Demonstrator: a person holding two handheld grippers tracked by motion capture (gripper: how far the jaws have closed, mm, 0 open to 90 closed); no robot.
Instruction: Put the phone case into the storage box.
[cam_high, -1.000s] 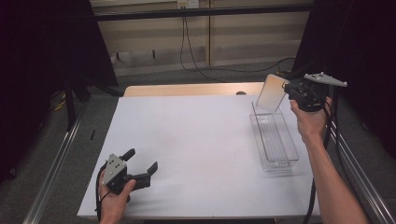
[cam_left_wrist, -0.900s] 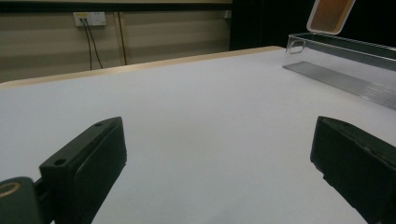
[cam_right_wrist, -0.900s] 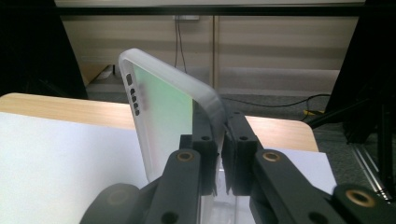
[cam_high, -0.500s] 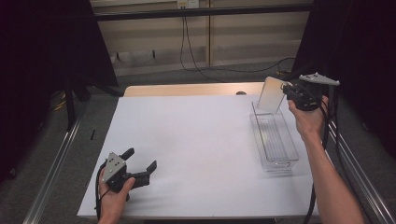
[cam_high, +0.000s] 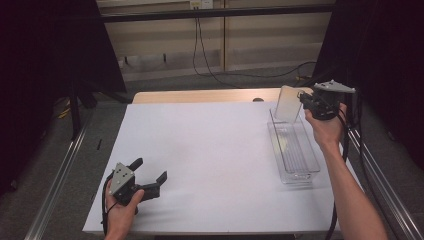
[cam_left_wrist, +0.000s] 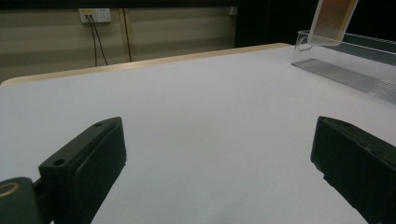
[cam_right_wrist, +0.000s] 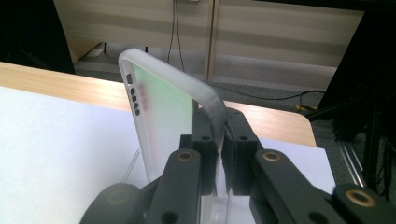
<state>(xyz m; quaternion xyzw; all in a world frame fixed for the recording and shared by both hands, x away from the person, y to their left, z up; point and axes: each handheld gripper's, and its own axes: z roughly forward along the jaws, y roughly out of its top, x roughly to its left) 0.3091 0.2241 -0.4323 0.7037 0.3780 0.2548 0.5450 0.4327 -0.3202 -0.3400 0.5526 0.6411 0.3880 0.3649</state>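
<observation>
right gripper (cam_high: 303, 102) pinching a translucent phone case (cam_high: 287, 103) by one edge, jaws pressed together on its rim as seen in the right gripper view (cam_right_wrist: 219, 154); holding the case (cam_right_wrist: 161, 112) upright, tilting slightly, over the far end of a clear plastic bin (cam_high: 295, 150). case hanging at the bin's far end, lower edge dipping close to the bin's rim; touching or just clear of it, impossible to tell. bin lying lengthwise along the right side of the white table (cam_high: 210, 150), near the table's right edge, ribbed floor showing through its clear walls. left gripper (cam_high: 150, 175) resting low near the table's front left corner, well apart from the bin and the case, jaws standing spread wide with nothing between them; in the left gripper view, two black jaws framing bare white tabletop (cam_left_wrist: 196, 116), with the bin (cam_left_wrist: 355, 60) and the lower part of the case (cam_left_wrist: 334, 21) appearing far off at upper right. wooden table edge (cam_high: 200, 96) running along the far side of the white surface, black cables (cam_high: 210, 60) trailing over the floor beyond it. forearms entering from the bottom of the high view, the right one reaching far forward alongside the bin.
</observation>
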